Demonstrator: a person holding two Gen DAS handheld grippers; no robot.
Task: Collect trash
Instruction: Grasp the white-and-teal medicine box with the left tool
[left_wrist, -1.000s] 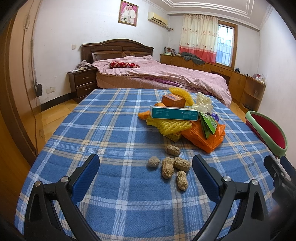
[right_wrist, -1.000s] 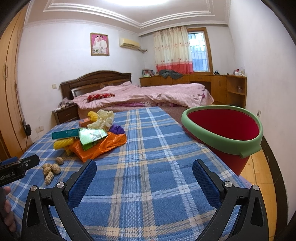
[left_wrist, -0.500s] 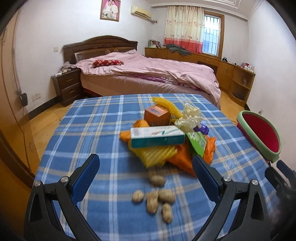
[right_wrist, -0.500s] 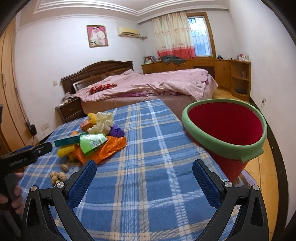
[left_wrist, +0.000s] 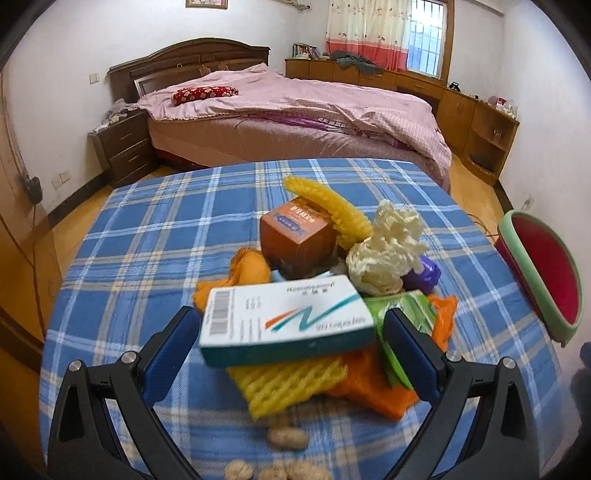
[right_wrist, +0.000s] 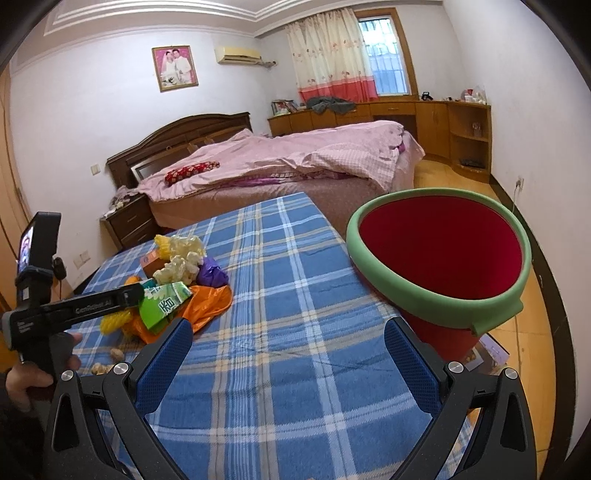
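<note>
Straddling the white box (left_wrist: 288, 317) atop the trash pile at table (left_wrist: 147, 236) centre, the left tongs (left_wrist: 288, 347) gape wide, gripping nothing. The right tongs (right_wrist: 288, 354) also hang open and empty, the bin (right_wrist: 436, 291) at their two o'clock. Closing off-centre could tip the box and scatter the peanuts (left_wrist: 288, 437) at six o'clock.

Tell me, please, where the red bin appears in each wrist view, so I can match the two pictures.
Left wrist: the bin sits at the far right edge, cut off, beyond the table's right side.
Right wrist: the bin is large, right of centre, beside the table.
Shared landmark: the orange bag under the trash pile; the bin lies to its right in both views.
</note>
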